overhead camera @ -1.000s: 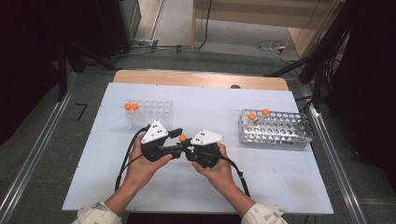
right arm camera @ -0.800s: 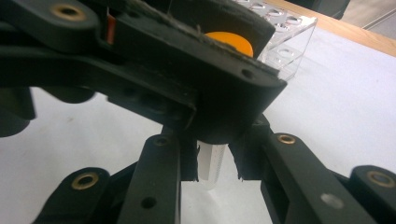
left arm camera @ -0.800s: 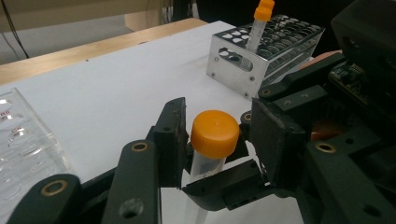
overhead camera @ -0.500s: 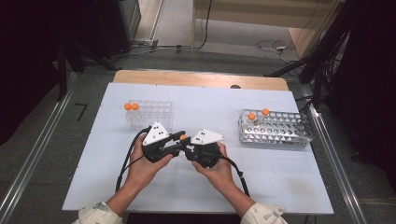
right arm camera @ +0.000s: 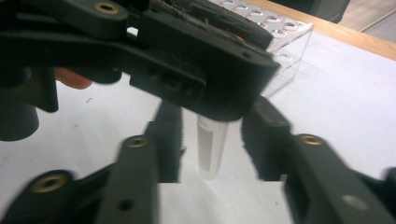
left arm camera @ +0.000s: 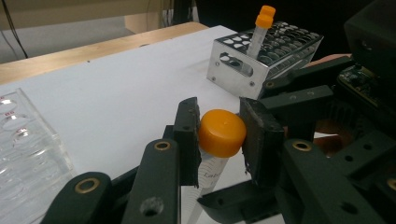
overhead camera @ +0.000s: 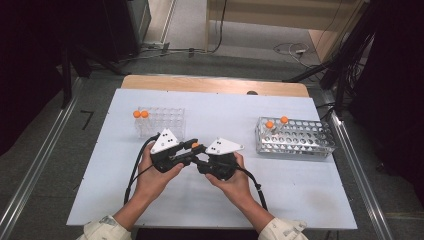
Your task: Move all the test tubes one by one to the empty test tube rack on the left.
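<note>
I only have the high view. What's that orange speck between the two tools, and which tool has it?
Observer: It's the orange cap of a clear tube; the left tool is shut on that cap.
Operator: And the right tool?
Observer: The right tool has just been opening; the tube's body stands between its pads, touching neither.
Operator: Any marking on the tube?
Observer: Printed lettering just below the cap, too small to read.
</note>
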Tool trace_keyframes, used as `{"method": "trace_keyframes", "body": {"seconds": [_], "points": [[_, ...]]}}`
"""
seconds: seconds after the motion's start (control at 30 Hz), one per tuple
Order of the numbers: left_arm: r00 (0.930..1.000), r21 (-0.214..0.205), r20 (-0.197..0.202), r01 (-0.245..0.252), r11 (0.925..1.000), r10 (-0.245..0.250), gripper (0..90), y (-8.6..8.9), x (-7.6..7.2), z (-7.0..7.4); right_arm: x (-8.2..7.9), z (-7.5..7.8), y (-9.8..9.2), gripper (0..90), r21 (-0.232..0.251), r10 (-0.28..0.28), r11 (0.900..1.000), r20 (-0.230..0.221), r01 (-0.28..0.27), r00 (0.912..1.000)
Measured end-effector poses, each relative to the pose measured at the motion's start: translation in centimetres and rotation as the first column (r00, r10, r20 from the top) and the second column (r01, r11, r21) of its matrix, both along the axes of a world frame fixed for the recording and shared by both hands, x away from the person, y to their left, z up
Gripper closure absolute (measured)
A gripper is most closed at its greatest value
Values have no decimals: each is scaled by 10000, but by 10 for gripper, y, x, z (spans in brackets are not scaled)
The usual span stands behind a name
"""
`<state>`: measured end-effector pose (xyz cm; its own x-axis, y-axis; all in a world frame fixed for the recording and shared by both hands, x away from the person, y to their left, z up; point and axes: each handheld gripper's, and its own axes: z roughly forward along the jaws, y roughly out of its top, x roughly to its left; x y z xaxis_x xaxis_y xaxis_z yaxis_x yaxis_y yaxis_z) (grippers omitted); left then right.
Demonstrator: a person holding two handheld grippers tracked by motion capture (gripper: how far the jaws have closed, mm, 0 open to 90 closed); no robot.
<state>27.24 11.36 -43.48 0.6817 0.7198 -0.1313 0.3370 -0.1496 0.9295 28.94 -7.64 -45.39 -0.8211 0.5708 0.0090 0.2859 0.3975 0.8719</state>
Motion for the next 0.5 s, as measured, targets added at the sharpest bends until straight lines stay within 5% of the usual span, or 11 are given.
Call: {"method": "trace_keyframes", "body": {"seconds": [0.2, 0.5], "points": [[9996, -147, -13, -266, 9995, 266, 705, 8, 5, 5, 2, 3, -13, 343, 98, -378, 9992, -94, 378, 9992], [9963, -524, -145, -849, 9950, 842, 705, 28, 17, 12, 0, -2, -46, 318, -140, -1023, 9947, -231, 1020, 9945]]}}
